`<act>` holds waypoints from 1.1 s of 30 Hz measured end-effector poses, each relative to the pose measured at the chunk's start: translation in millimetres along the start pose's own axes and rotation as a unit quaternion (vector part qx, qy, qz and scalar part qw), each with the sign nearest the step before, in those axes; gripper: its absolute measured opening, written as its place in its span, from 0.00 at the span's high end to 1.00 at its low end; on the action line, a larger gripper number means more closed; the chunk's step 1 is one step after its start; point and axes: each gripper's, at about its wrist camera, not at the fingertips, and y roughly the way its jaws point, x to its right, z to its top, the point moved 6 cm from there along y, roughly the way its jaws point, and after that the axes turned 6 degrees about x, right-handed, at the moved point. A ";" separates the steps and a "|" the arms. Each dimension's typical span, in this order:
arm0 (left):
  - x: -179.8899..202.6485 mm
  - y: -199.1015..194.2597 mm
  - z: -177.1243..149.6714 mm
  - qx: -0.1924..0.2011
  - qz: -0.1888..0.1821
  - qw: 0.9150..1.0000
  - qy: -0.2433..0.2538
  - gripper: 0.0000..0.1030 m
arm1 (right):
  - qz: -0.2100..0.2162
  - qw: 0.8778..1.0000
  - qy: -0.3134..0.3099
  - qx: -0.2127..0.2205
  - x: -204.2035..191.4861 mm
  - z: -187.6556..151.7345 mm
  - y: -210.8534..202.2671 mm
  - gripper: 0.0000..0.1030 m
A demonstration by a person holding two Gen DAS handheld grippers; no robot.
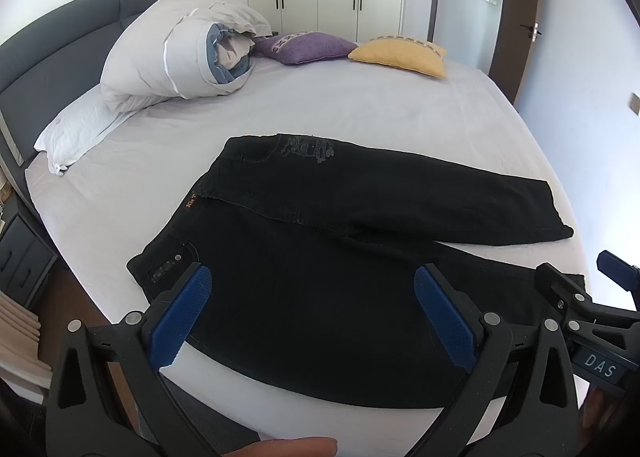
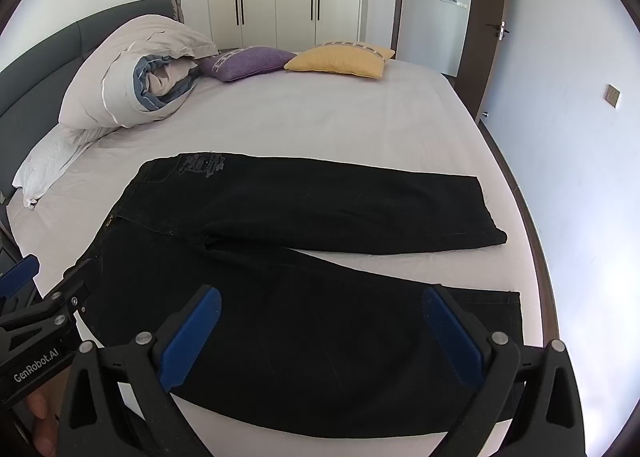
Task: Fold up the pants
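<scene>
The black pants (image 1: 320, 257) lie spread flat on the near part of the bed (image 1: 360, 113), close to the edge where the person stands, and as far as these views show no fold has been made: both legs are laid out full length and splayed in a shallow V, with a wedge of pale sheet visible between them toward the hems. The whole task therefore seems to lie ahead, most likely bringing one leg over the other and then folding the doubled length down. The left gripper (image 1: 312, 313) hovers over the near leg by the waistband end, its blue pads spread wide with nothing between them but the cloth lying below; the right gripper (image 2: 322, 333) hangs over the same leg further toward the hem, jaws equally wide and gripping nothing. The garment's long axis runs across both views from left to right, roughly parallel to the near edge of the bed, with the waistband at the left (the end toward the headboard (image 1: 52, 53) and the rolled duvet (image 1: 176, 49)) and the two hems pointing right. The far leg carries a pale printed design (image 2: 202, 165) near the waist, and it angles slightly away from the near leg, so the two axes diverge toward the hems.
</scene>
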 end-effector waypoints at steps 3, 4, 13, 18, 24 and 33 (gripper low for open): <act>0.0 0.1 0.0 0.000 0.000 1.000 -0.001 0.00 | 0.000 1.000 0.000 -0.001 0.3 -0.5 0.6 0.00; 0.2 0.1 -0.3 0.000 0.000 1.000 -0.001 0.00 | 0.001 1.000 0.001 0.000 0.7 -0.5 0.5 0.00; 0.1 0.3 -1.3 0.000 0.000 1.000 -0.001 0.00 | 0.002 1.000 0.001 -0.002 0.5 -1.8 0.7 0.00; 1.0 1.2 -5.2 -0.002 0.000 1.000 -0.001 0.00 | 0.001 1.000 0.002 -0.003 -0.5 -2.7 -0.1 0.00; 1.2 1.7 -7.2 -0.003 -0.001 1.000 -0.001 0.00 | 0.002 1.000 0.002 -0.003 -1.2 -3.2 0.2 0.00; 1.6 2.9 -9.5 -0.004 -0.001 1.000 -0.001 0.00 | 0.002 1.000 0.002 -0.004 -1.3 -4.2 0.9 0.00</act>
